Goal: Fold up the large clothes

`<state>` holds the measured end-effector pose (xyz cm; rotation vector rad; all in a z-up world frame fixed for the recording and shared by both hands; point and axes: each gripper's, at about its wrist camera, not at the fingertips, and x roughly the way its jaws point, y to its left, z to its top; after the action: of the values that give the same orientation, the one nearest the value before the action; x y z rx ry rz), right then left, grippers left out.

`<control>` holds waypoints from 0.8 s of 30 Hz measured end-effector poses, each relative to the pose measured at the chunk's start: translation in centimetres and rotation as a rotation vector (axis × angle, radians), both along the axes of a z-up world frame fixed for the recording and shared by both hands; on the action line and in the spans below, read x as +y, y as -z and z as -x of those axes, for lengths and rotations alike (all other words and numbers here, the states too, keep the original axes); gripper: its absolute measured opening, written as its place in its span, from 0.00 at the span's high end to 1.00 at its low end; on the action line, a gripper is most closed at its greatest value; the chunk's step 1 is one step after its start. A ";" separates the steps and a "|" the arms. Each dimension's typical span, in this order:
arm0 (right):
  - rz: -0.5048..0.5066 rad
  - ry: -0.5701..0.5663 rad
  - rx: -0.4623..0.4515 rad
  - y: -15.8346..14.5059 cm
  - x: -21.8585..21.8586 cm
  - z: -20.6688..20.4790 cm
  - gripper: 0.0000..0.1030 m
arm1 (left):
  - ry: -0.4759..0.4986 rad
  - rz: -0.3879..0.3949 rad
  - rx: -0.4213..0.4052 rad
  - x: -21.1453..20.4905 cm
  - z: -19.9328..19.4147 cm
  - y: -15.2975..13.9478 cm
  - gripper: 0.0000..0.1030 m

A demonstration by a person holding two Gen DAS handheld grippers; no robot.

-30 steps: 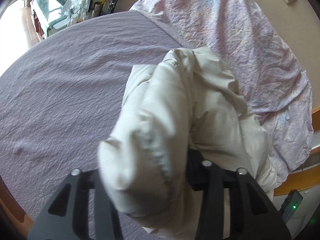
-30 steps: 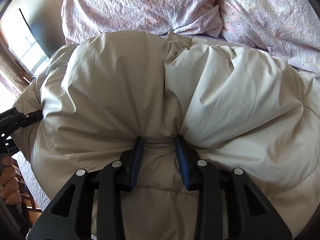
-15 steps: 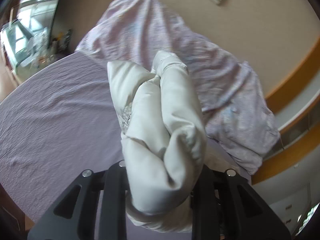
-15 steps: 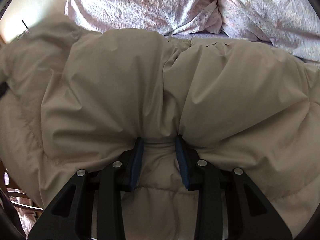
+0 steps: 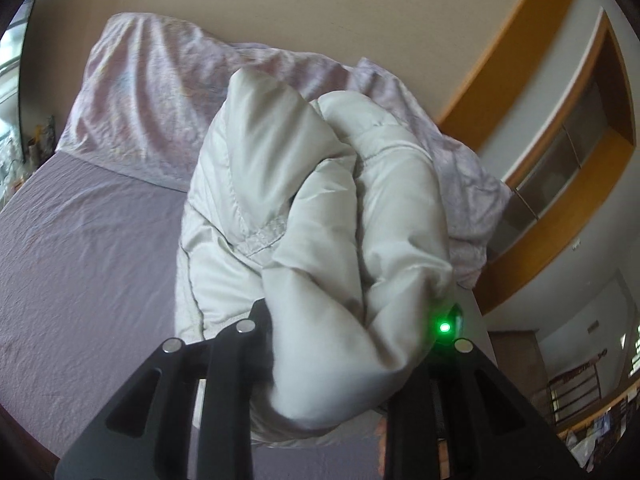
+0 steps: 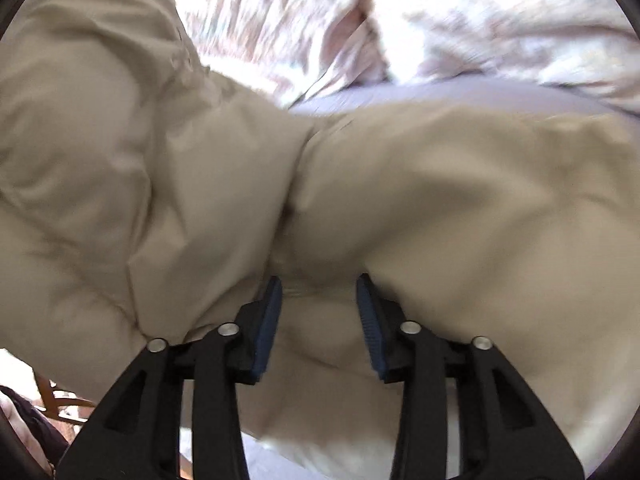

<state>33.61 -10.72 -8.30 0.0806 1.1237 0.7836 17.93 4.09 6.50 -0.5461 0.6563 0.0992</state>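
Observation:
A puffy cream down jacket (image 5: 320, 208) is bunched up over the purple bed sheet (image 5: 88, 240). My left gripper (image 5: 336, 344) is shut on a thick roll of the jacket and holds it raised above the bed; the fabric hides its fingertips. In the right wrist view the same jacket (image 6: 200, 184) fills most of the frame. My right gripper (image 6: 319, 300) is shut on a fold of it between blue pads (image 6: 269, 312). The right view is blurred by motion.
Two pink-patterned pillows (image 5: 152, 92) lie at the head of the bed against a beige wall (image 5: 360, 12). A wooden-framed cabinet (image 5: 560, 152) stands to the right. The other gripper's green light (image 5: 444, 327) shows beside the jacket. Pillows (image 6: 460, 28) also show behind the jacket.
Both grippers have lifted and swung the jacket toward the pillows. The left view has turned from the sheet up to the wall and cabinet. The right view has gone blurry and more sheet shows.

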 end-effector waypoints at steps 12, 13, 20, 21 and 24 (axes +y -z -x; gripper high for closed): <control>0.046 0.283 -0.056 -0.2 -16.2 -1.3 0.50 | 0.188 -0.043 0.083 -12.8 -5.4 2.4 0.74; 0.048 0.296 -0.055 0.0 -17.0 -1.3 0.50 | 0.198 -0.046 0.093 -13.5 -6.0 2.7 0.74; 0.058 0.412 -0.054 0.3 -23.7 -0.9 0.50 | 0.271 -0.087 0.190 -19.8 -9.2 5.4 0.72; 0.059 0.429 -0.054 0.3 -24.7 -0.8 0.50 | 0.287 -0.103 0.207 -21.1 -9.6 6.0 0.71; 0.058 0.483 -0.049 0.1 -27.7 -1.1 0.50 | 0.320 -0.145 0.239 -23.6 -10.5 6.9 0.68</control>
<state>34.66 -38.40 -8.36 0.2716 1.0235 0.3204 28.39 -19.48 -0.40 -0.2860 0.9538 -0.0896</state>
